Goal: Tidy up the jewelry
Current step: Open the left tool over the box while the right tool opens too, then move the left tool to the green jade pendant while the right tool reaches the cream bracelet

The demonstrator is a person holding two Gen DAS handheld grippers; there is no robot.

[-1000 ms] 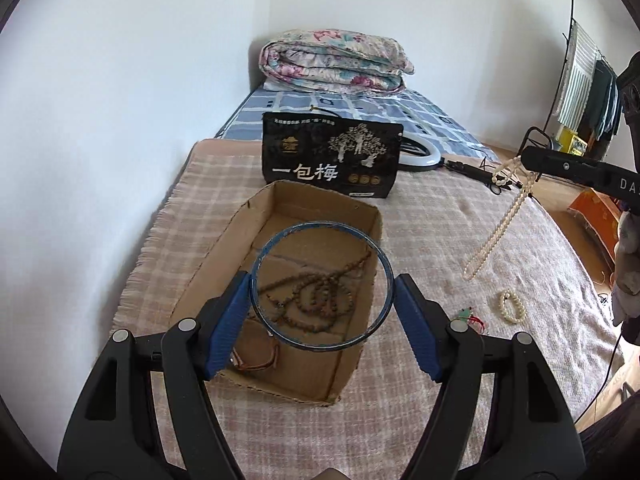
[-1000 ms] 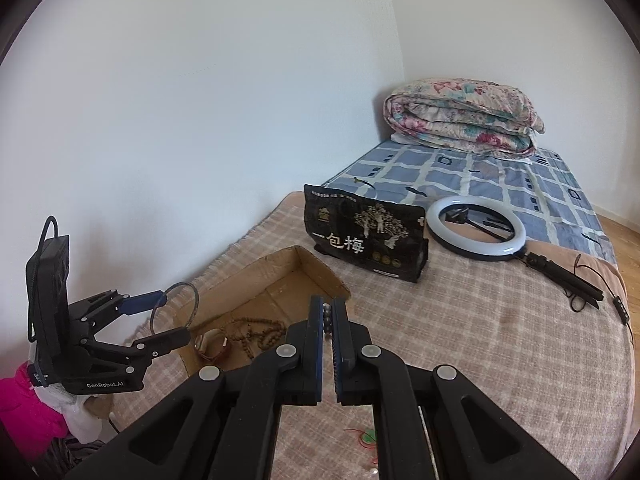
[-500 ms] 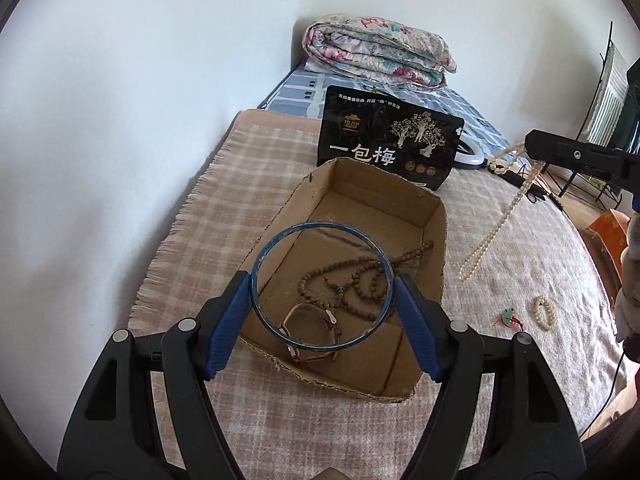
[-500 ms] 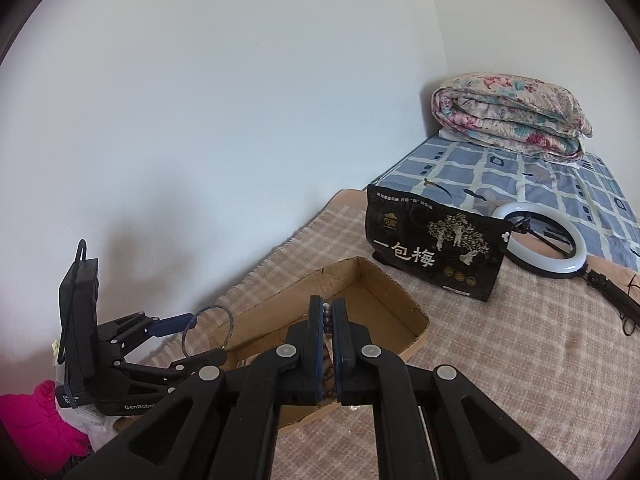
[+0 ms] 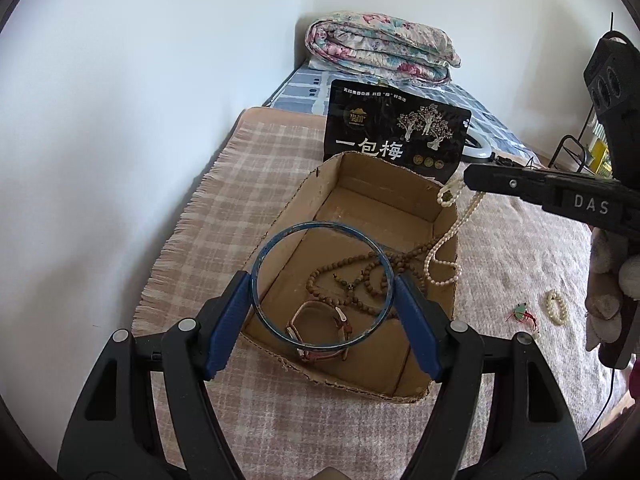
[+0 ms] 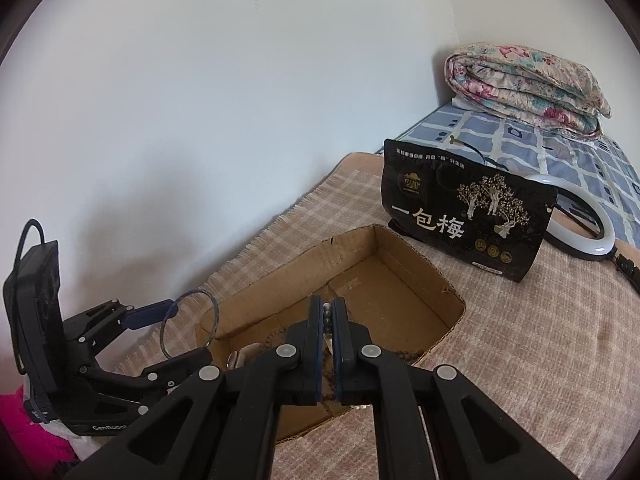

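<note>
Left wrist view: both grippers hold jewelry over the cardboard box [image 5: 370, 184] on the checked blanket [image 5: 256, 184].

Nearest, the left gripper [image 5: 323, 305] stands wide, its blue pads pressed on either side of a blue bangle [image 5: 320, 227] held above the box's near end; the right wrist view shows the same ring [image 6: 165, 334] in that gripper [image 6: 170, 334]. Inside the box lie a watch with a reddish strap [image 5: 320, 330] and, just beyond it, a brown bead necklace [image 5: 360, 276]. At the box's right wall the right gripper [image 5: 466, 178] is clamped tight on a pearl necklace [image 5: 444, 240], whose loop hangs down onto that wall. Right of the box, on the blanket, lie a small green charm [image 5: 520, 312] and a pearl bracelet [image 5: 557, 307]. Beyond the box stands a black snack bag [image 5: 396, 132], then a ring light [image 6: 580, 216], and farthest a folded floral quilt [image 5: 380, 46].
</note>
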